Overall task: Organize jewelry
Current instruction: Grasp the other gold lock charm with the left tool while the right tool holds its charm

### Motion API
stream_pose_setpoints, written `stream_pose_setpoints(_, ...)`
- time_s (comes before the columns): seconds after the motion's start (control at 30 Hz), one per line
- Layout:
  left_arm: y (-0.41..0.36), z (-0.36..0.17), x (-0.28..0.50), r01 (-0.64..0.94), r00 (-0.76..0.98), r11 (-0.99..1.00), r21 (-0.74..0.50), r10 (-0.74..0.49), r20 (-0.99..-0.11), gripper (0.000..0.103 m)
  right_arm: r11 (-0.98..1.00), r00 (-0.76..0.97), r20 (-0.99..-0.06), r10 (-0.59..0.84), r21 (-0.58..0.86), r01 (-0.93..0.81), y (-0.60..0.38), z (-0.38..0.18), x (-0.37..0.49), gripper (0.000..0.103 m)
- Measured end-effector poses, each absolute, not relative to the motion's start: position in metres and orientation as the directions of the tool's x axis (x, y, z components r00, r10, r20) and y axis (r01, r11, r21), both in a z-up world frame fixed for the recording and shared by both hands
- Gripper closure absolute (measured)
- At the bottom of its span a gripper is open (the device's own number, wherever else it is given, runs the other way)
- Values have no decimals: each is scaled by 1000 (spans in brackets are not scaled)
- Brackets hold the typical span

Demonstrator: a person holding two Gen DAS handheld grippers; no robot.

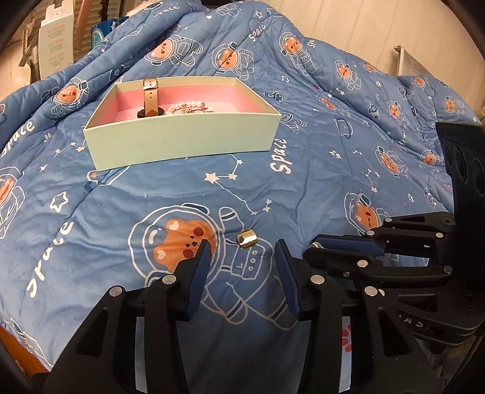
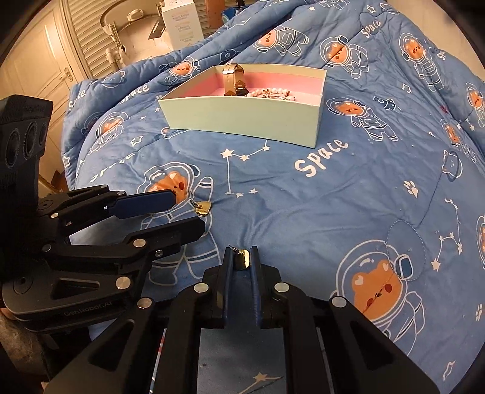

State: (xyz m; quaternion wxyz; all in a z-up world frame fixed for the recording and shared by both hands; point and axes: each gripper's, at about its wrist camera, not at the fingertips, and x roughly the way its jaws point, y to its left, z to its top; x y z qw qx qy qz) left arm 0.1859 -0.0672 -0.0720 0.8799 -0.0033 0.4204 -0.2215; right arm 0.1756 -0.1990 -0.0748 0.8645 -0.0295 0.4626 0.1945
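Note:
A pale green box [image 1: 182, 136] with a pink lining sits on the blue quilt; it also shows in the right wrist view [image 2: 242, 118]. Inside lie a beige-strap watch [image 1: 150, 97] and a pearl bracelet [image 1: 186, 107]. A gold earring [image 1: 247, 238] lies on the quilt just ahead of my open left gripper [image 1: 242, 251], between its fingertips' line. It shows in the right wrist view [image 2: 203, 207] too. My right gripper [image 2: 241, 257] is shut on a second gold earring [image 2: 243, 259], its post sticking out left. The right gripper appears in the left wrist view [image 1: 318, 245].
The quilt [image 2: 333, 197] with astronaut-bear prints covers the bed, bunched up behind the box. White cartons [image 2: 182, 24] and a louvred door [image 2: 88, 39] stand beyond the bed's far left. A white wall [image 1: 379, 21] is at the back right.

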Motion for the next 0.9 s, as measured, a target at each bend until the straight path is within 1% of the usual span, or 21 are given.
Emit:
stream_pose_setpoints(0.27, -75, -75, 196, 398, 540, 900, -176, -385, -749, 61, 935, 504, -813, 292, 132, -329, -212, -75, 175, 92)
stream_pose_setpoints(0.37, -82, -75, 200, 409, 538, 899, -158, -378, -754, 65, 937, 507, -812, 290, 133, -323, -213, -76, 175, 92)
stream_pose_setpoints(0.6, -86, -75, 202, 410, 542, 901, -144, -367, -756, 84, 939, 508, -811, 291, 139, -315, -215, -76, 175, 92)
stream_pose_setpoints(0.7, -85, -75, 200, 409, 547, 901, -143, -367, -752, 88, 938, 506, -812, 291, 140, -316, -215, -77, 175, 92)
stream_pose_setpoints(0.9, -82, -74, 194, 404, 551, 903, -150, -370, -748, 88, 939, 505, -812, 293, 144, -313, -215, -77, 175, 92)
